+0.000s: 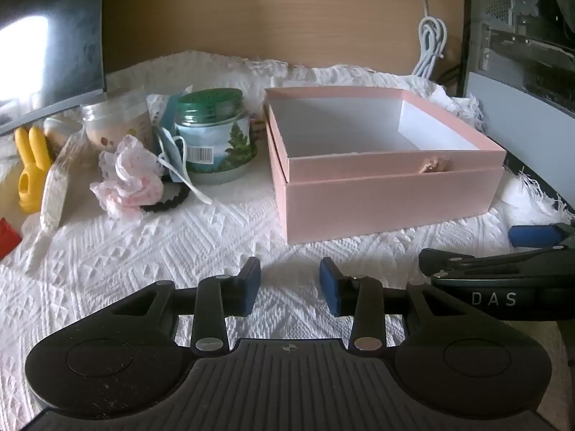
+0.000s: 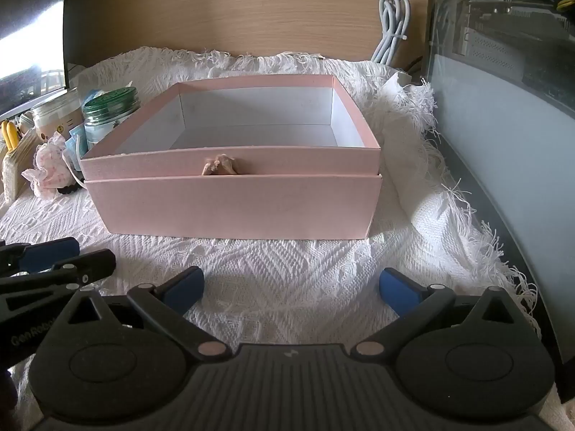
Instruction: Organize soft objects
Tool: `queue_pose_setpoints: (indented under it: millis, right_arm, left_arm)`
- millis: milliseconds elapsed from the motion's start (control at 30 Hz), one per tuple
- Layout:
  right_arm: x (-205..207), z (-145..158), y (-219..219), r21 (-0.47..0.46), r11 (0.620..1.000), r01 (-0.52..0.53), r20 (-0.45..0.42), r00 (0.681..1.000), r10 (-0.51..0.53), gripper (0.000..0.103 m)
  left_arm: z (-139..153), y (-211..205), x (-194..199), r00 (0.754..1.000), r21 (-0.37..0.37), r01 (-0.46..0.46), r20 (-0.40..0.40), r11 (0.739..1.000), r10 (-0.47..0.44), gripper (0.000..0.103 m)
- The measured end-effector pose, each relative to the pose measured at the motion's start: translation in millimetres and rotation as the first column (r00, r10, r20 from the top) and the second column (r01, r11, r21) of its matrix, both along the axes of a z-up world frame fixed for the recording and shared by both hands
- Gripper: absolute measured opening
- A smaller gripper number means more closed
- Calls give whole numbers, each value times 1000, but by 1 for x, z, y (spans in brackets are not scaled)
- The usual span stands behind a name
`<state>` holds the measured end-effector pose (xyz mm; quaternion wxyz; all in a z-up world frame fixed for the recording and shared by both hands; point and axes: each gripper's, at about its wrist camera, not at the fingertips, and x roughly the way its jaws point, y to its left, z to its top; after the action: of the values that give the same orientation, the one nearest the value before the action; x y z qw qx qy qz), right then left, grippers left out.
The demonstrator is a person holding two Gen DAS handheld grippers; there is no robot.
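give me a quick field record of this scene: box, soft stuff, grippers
box: pink box, open, nothing visible inside
surface: white woven cloth
soft items: pink-white scrunchie, black hair tie, both left of the box
jars: green-lidded jar behind them
left gripper: open, holding nothing
right gripper: wide open, holding nothing

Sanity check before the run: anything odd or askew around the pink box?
One thing: a small tan ribbon knot sticks out between the pink box and the lid it sits in, at the front seam. The box also sits slightly skewed in the lid. Inside it looks empty.
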<state>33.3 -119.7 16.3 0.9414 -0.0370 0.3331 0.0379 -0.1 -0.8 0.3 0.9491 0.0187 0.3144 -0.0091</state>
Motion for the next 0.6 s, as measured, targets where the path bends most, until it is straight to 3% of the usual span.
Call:
queue_pose_setpoints:
  millis: [33, 600]
  right_arm:
    - [0, 0, 0, 0, 1000, 0, 0, 1000, 0, 103]
    - [0, -1, 0, 0, 1000, 0, 0, 1000, 0, 103]
  left_arm:
    - [0, 2, 0, 1000, -29, 1, 1, 1000, -1, 42]
    - [1, 1, 0, 1000, -13, 0, 2, 1000, 0, 42]
